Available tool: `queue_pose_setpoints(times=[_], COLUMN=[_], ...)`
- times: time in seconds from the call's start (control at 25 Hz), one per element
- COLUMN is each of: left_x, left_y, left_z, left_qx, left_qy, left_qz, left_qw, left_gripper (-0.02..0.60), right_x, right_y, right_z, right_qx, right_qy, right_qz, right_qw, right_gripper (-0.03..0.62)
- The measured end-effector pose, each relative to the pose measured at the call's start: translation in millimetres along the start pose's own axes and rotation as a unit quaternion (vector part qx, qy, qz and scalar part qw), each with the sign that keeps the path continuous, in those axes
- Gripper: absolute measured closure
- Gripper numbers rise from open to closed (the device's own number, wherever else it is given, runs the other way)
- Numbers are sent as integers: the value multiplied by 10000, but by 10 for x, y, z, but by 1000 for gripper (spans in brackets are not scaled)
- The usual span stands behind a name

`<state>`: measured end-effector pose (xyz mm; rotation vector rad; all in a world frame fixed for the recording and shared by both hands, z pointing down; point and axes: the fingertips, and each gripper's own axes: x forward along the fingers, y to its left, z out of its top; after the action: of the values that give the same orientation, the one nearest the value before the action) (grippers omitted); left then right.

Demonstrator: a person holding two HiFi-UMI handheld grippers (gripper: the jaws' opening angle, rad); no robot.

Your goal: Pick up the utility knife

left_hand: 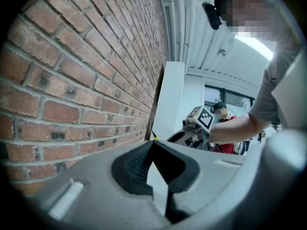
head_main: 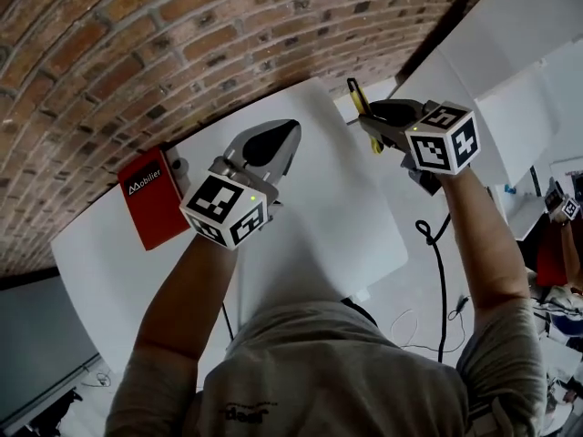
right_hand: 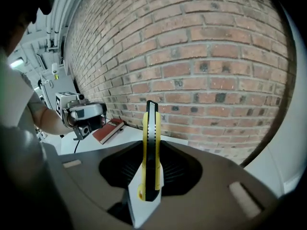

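Yellow-and-black plastic utility knife (right_hand: 150, 152): upright in the right tongs (head_main: 387, 124), above the right edge of the white table (head_main: 346, 217)
Risk: the slim handle may pivot or slip out if the wrist swings, since most of its length sticks out past the pads
Right tongs: half-closed, clamped on the knife's flat sides
Left tongs (left_hand: 154, 146): tips together, empty

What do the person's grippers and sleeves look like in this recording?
The left gripper and right gripper are grey shells with black ribbed pads; each carries a white cube with black square markers. The person wears a grey short-sleeved shirt.
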<state>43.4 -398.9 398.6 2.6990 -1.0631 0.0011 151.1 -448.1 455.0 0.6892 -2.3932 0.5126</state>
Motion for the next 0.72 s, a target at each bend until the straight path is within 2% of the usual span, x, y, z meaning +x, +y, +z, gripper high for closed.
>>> queue_pose_setpoints(times=[0.36, 0.72], left_x=[154, 191], left_y=[-364, -593], left_z=[269, 533], left_qx=[116, 280], left_qy=[-19, -51], left_qz=[-140, -165], left_qw=[9998, 9995], left_gripper=[583, 583], right_x=[-841, -1599], right_y=[45, 8], right_z=[223, 278], right_qx=[288, 635], right_qy=[-1123, -2036], right_qz=[-274, -557], right_qw=[9929, 9754], right_gripper=[471, 470])
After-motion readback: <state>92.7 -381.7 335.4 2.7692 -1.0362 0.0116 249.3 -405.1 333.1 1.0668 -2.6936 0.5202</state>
